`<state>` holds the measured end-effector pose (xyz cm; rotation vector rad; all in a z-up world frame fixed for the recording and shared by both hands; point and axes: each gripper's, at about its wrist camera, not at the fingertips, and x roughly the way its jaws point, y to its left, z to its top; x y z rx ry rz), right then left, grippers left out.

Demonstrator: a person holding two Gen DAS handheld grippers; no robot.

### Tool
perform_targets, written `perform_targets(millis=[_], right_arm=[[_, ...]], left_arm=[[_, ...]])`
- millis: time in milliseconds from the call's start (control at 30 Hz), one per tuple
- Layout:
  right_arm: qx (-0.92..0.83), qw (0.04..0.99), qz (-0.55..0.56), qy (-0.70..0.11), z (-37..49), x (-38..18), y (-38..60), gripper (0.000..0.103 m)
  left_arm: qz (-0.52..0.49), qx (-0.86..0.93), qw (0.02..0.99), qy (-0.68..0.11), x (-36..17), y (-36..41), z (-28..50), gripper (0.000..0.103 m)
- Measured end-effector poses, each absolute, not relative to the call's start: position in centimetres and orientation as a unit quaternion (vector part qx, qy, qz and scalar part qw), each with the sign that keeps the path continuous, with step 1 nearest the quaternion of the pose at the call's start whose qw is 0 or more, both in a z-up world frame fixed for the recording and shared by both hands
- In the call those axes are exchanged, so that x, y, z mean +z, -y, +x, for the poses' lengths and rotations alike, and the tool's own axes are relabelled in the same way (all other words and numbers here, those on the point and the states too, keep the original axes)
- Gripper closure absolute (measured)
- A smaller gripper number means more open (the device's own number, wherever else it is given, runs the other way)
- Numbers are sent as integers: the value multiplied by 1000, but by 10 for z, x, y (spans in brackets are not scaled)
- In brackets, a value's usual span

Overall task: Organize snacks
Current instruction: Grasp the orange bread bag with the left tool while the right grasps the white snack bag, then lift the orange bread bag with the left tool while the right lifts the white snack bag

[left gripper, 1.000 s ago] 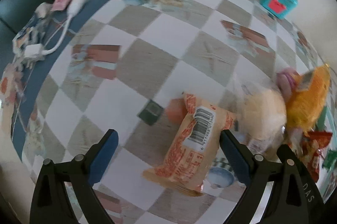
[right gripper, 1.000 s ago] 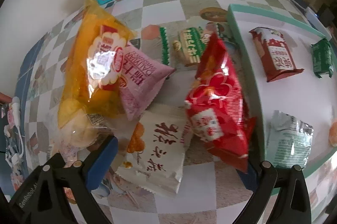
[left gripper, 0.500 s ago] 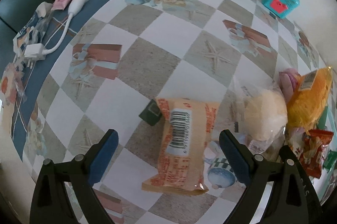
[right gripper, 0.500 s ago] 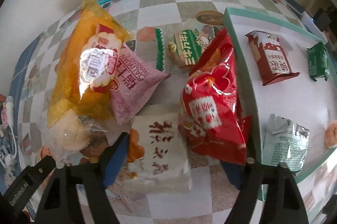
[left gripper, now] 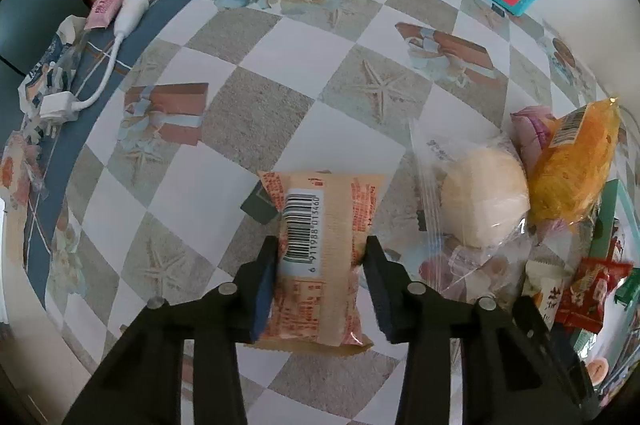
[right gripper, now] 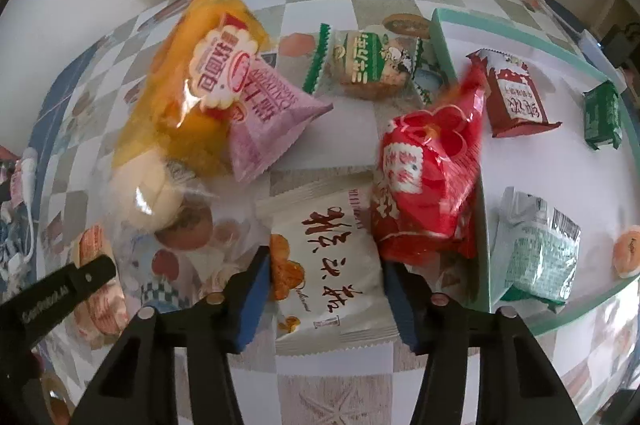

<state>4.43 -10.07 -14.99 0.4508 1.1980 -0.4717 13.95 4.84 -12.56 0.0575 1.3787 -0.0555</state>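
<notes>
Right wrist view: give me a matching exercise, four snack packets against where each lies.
Things:
1. white packet
2. dark green packet
3. pink packet
4. red bag

Places:
A. leaning against the tray's near rim
B. between the right gripper's fingers
C. on the tray, at its far corner
D. on the tablecloth, partly under the yellow bag

Pairs: 1-B, 2-C, 3-D, 4-A
</notes>
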Motion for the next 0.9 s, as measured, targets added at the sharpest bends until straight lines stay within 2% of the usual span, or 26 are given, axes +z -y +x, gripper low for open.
perform_targets(millis=[300,900], right_arm=[[-192,772,242,-556,25,-141,92,48],[-128,811,274,-500,-14,-59,85,48]], left_arm=[[10,-15,798,-603,-88,-61,130,65],[-1,-7,840,-543,-36,-83,115,65]])
